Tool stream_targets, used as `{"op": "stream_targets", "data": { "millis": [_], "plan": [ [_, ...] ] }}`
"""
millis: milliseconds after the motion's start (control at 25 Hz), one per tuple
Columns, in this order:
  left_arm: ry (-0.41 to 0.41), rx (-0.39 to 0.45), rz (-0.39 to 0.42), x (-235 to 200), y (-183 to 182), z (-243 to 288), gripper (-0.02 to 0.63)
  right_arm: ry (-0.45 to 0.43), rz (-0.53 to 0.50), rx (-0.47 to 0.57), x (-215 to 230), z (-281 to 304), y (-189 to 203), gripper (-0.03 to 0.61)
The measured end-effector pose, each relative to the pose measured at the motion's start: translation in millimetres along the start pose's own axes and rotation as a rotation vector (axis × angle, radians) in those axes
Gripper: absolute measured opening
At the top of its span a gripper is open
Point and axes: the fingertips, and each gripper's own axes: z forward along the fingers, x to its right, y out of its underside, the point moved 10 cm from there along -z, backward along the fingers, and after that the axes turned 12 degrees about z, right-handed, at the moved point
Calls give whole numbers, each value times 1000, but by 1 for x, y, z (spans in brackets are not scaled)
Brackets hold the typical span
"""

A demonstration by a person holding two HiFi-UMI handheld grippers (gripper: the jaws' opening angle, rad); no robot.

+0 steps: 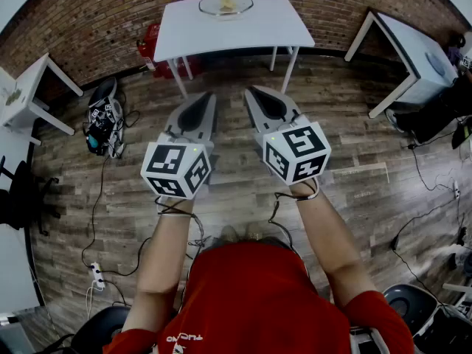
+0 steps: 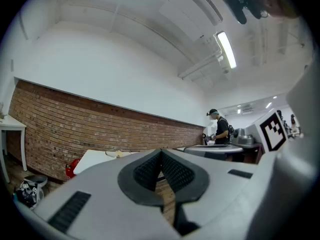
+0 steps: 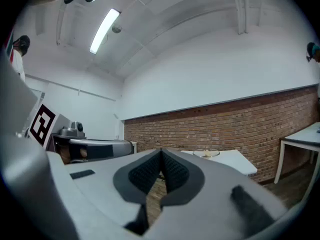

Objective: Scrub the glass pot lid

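Both sets jaws pressed together, empty: left gripper [image 2: 161, 153], right gripper [image 3: 161, 153].

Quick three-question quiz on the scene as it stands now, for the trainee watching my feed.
1. True or false: the glass pot lid lies on the white table, well ahead of both grippers.
2. Multiple choice: the left gripper is A) open, B) shut with nothing in it, C) shut on the lid.
3. Short answer: what does the right gripper hold?

Key: 1 true. 2 B. 3 nothing; its jaws are together and empty.
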Motion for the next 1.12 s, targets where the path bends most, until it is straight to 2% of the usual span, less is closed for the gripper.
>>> {"op": "stream_targets", "data": {
  "millis": [320,520,1120],
  "plan": [
    [0,3,-5,-6,1,5,17,13,-21,7,0,6,-3,29],
    [-9,-3,-1,-5,1,13,17,9,2,20,11,5,-6,29],
    [-77,-7,22,9,-3,65,17,-31,13,14,82,8,-25,29]
  ]
}}
